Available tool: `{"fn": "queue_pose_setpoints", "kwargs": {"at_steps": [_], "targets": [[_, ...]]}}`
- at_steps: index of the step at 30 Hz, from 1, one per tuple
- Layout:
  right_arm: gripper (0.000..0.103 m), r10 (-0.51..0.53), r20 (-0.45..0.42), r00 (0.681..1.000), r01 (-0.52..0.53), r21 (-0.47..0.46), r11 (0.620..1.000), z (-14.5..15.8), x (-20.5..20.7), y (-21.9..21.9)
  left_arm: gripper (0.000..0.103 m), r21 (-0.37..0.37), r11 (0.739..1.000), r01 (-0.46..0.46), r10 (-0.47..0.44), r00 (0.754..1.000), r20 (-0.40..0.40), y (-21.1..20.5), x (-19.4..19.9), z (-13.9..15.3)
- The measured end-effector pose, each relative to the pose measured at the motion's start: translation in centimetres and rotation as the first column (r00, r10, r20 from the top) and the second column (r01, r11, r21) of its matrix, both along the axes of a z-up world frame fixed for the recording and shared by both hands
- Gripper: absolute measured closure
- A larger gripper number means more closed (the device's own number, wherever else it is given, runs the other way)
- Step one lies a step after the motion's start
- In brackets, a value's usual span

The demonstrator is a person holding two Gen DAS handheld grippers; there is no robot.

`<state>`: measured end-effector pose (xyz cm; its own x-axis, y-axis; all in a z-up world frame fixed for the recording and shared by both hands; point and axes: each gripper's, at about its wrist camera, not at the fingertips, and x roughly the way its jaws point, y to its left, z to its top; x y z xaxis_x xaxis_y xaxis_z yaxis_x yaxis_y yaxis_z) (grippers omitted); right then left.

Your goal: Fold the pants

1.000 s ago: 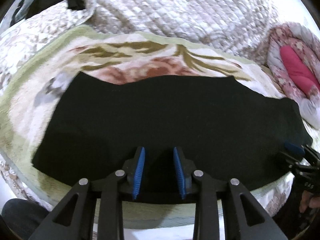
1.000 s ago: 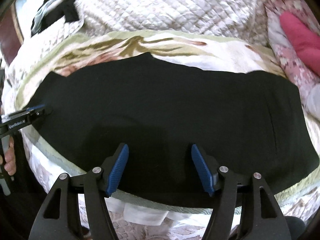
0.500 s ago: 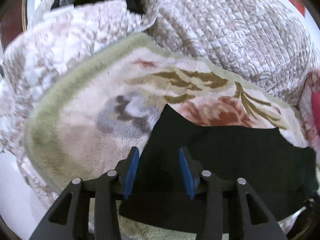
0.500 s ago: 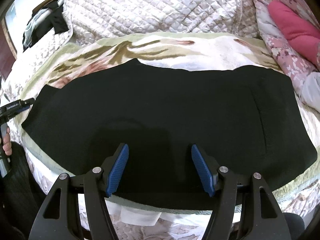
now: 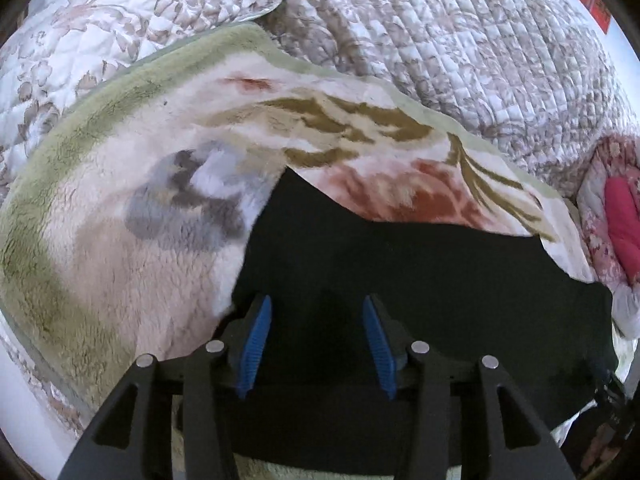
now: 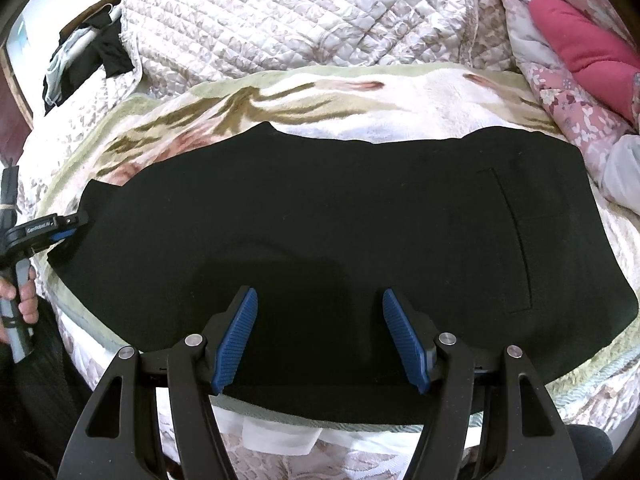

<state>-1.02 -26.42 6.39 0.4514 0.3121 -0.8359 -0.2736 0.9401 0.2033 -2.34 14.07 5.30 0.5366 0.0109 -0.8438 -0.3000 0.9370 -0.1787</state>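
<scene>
Right wrist view shows me the black pants (image 6: 340, 216) lying flat across the plush flower-patterned blanket (image 6: 400, 100) on the bed, with one long side along the near edge of the blanket. My right gripper (image 6: 320, 336) hangs over the near middle part of the pants with its two blue pads wide apart, and no cloth is between them; I cannot tell if the fingertips touch the fabric. On the right part of the pants I see a stitched pocket outline (image 6: 516, 240). At the left end of the pants, from this same view, my left gripper (image 6: 70, 226) is at the edge of the cloth, and the hand (image 6: 22, 296) holds its grey handle. From the left wrist view, the left gripper (image 5: 316, 344) has its blue pads released too, and the pants (image 5: 440, 280) lie under and between them, not pinched. The end of the pants is just beside the left finger, and the blanket (image 5: 120, 200) spreads to the left of it. Behind the blanket is a quilted bedspread (image 6: 320, 20), a pink pillow (image 6: 580, 40) lies at the far right, and some dark clothes (image 6: 88, 56) are at the far left corner.
</scene>
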Motion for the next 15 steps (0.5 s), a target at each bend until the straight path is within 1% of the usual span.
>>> {"fn": "queue_pose_setpoints", "kwargs": {"at_steps": [2, 3, 6, 7, 8, 9, 10, 11, 15], "targets": [[0.037, -0.006, -0.003, 1.000, 0.006, 0.010, 1.000, 0.0, 0.0, -0.1, 0.054, -0.005, 1.000, 0.000, 0.000, 1.000, 0.006, 0.2, 0.4, -0.4], [0.037, -0.010, -0.005, 1.000, 0.010, 0.016, 1.000, 0.0, 0.0, -0.1, 0.054, 0.005, 1.000, 0.006, -0.006, 1.000, 0.005, 0.0, 0.6, -0.5], [0.037, -0.016, -0.006, 1.000, 0.016, 0.030, 0.999, 0.0, -0.1, -0.2, 0.054, 0.059, 0.997, 0.040, -0.039, 0.999, -0.013, -1.3, 0.4, -0.6], [0.037, -0.019, -0.007, 1.000, 0.019, 0.034, 0.999, 0.0, -0.1, -0.2, 0.060, 0.076, 0.995, 0.059, -0.058, 0.998, -0.021, -1.8, 0.4, -0.6], [0.037, -0.020, -0.007, 1.000, 0.020, 0.038, 0.999, 0.0, -0.1, -0.2, 0.070, 0.091, 0.993, 0.073, -0.070, 0.997, -0.028, -2.1, 0.3, -0.7], [0.037, -0.021, -0.007, 1.000, 0.021, 0.042, 0.999, 0.0, -0.2, -0.2, 0.076, 0.109, 0.991, 0.082, -0.079, 0.996, -0.037, -2.4, 0.4, -0.9], [0.037, -0.022, -0.007, 1.000, 0.022, 0.044, 0.999, 0.1, -0.2, -0.2, 0.086, 0.126, 0.988, 0.084, -0.079, 0.996, -0.048, -2.5, 0.5, -1.0], [0.037, -0.023, -0.006, 1.000, 0.024, 0.050, 0.998, 0.1, -0.2, -0.3, 0.092, 0.131, 0.988, 0.079, -0.073, 0.996, -0.051, -2.4, 0.6, -1.1], [0.037, -0.032, 0.003, 0.999, 0.032, 0.066, 0.997, 0.5, -0.4, -0.7, 0.095, 0.095, 0.993, 0.063, -0.060, 0.998, -0.037, -1.8, 0.6, -0.6]]}}
